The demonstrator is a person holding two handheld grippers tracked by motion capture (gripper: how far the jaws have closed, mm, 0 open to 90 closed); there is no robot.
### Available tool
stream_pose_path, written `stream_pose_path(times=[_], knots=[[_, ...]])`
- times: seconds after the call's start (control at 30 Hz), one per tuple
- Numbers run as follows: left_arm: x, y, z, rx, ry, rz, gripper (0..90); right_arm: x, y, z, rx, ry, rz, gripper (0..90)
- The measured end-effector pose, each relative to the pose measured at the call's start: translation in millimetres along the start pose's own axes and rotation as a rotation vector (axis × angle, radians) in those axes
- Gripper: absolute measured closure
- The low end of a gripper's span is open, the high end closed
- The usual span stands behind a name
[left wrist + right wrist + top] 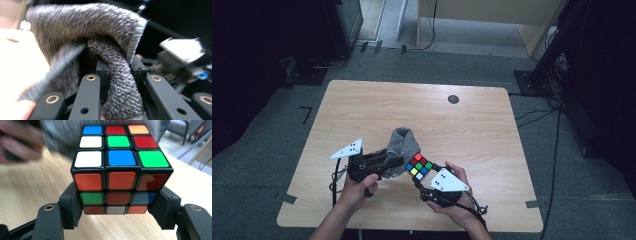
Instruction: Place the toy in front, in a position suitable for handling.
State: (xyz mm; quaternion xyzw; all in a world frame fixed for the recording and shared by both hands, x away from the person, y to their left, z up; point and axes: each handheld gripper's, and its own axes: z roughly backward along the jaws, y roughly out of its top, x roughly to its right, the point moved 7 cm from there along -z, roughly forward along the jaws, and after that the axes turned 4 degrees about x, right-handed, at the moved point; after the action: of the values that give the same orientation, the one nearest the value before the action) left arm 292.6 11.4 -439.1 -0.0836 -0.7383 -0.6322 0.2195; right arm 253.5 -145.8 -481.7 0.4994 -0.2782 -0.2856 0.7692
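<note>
The puzzle cube [121, 170] sits pinched between the jaws of the right gripper [120, 205], which press on its lower layer from both sides. Its top face reads blue, red, orange along the far row, white, green, red across the middle, and white, blue, green nearest the camera; the face turned to the camera is mostly orange and red, with a green, a blue and a white sticker lower down. No brand, logo or lettering can be read on any sticker.

In the high view the cube [419, 166] is held above the near middle of the wooden table [362, 100], just at 11 o'clock from the right gripper [426, 176] and the hand behind it.

Directly at 9 o'clock from the cube, touching or nearly touching it, is a grey knitted sock [402, 147]. The left gripper [399, 163] has its jaws pressed together on the fabric; in the left gripper view a fold of the sock [117, 75] is squeezed between the two pads, with the ribbed cuff arching above. The rest of the sock runs off toward 12 o'clock over the tabletop.

Each gripper carries a pale three-cornered plate with small dark dots, none legible as writing.

Farther out, a small dark round disc [453, 99] lies on the table at 1 o'clock from the cube, well apart from it.
</note>
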Motion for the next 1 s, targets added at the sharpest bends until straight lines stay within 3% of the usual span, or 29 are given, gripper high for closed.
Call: stream_pose_path(times=[0.03,0.1,0.23,0.37,0.43,0.5,0.6,0.63,0.7,0.77,0.83,0.93,1.0], knots=[[4.3,2.1,-0.7,0.003,-0.01,-0.019,74.7,-0.5,-6.0,-4.6,-0.038,-0.013,0.013,34.7],[11.2,1.8,-4.8,-0.013,-0.021,-0.042,74.5,-1.5,-7.8,-5.9,-0.05,-0.013,0.008,34.7],[17.3,-12.1,-18.4,-0.108,-0.068,0.013,72.4,-5.9,-5.3,-7.0,-0.045,-0.01,0.023,34.7],[22.5,-19.6,-25.4,-0.149,-0.081,-0.003,70.9,-3.0,-5.6,-6.5,-0.056,-0.029,0.004,34.7],[18.0,-20.2,-26.1,-0.157,-0.033,-0.007,71.3,-0.5,-6.4,-6.2,-0.06,-0.039,-0.006,34.7],[8.5,-18.5,-23.1,-0.141,0.051,-0.011,72.4,0.7,-6.7,-6.3,-0.064,-0.049,-0.005,34.7],[-6.2,-13.8,-14.6,-0.102,0.142,0.044,73.3,0.8,-8.8,-7.2,-0.076,-0.052,-0.004,34.7],[-8.0,-13.1,-13.4,-0.093,0.155,0.054,73.5,0.4,-9.6,-7.2,-0.082,-0.052,-0.005,34.7],[0.0,-13.7,-17.4,-0.09,0.106,0.05,73.5,-0.5,-10.2,-8.7,-0.084,-0.049,-0.007,34.7],[12.4,-17.2,-26.0,-0.125,0.071,-0.009,72.3,-1.6,-10.5,-9.9,-0.085,-0.046,-0.007,34.7],[14.0,-19.5,-29.3,-0.149,0.103,-0.052,72.3,-2.3,-9.5,-9.4,-0.082,-0.049,-0.006,34.7],[-5.1,-14.1,-18.4,-0.101,0.177,0.026,74.0,0.4,-7.5,-7.4,-0.075,-0.061,-0.009,34.7],[-22.7,-12.9,-7.1,-0.091,0.273,0.055,74.6,2.1,-7.7,-6.7,-0.072,-0.066,-0.026,34.6]])
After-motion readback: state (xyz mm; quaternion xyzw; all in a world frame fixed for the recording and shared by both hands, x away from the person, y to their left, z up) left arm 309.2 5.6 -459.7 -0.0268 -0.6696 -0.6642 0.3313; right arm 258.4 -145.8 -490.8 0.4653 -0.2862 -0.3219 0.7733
